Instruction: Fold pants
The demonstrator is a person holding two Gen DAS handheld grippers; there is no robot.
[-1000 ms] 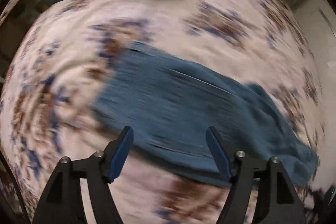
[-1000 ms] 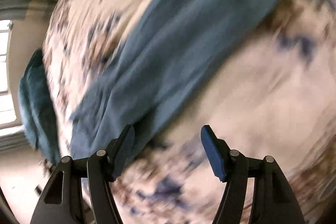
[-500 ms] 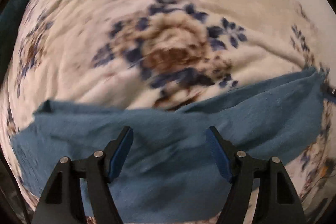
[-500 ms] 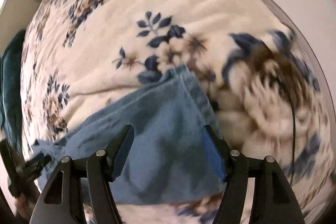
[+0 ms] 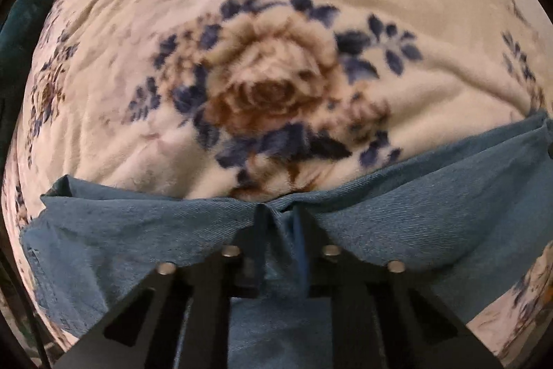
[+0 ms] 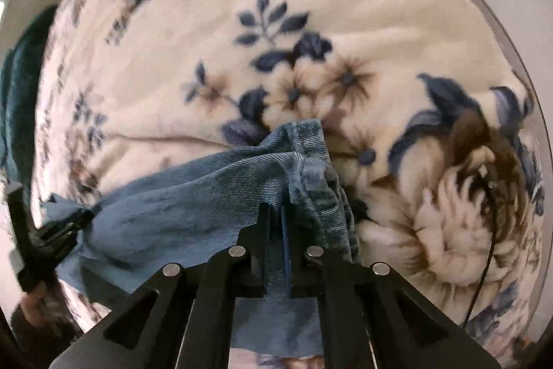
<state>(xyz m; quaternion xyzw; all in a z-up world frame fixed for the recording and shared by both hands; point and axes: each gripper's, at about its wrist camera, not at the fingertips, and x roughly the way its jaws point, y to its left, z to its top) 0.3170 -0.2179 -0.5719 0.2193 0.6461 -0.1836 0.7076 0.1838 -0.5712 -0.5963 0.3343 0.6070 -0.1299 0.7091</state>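
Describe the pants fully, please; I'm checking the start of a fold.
The pants are blue denim with a twill weave, lying rumpled on a cream floral blanket. A stitched hem shows at the right end. The left claw and the right claw are each shut on a pinch of the upper edge.

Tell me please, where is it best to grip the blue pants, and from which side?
Probably from above, at the far edge of the blue pants, where both grippers have pinched it. The thick stitched hem gives a firm hold, and the fabric lies flat on the floral blanket.
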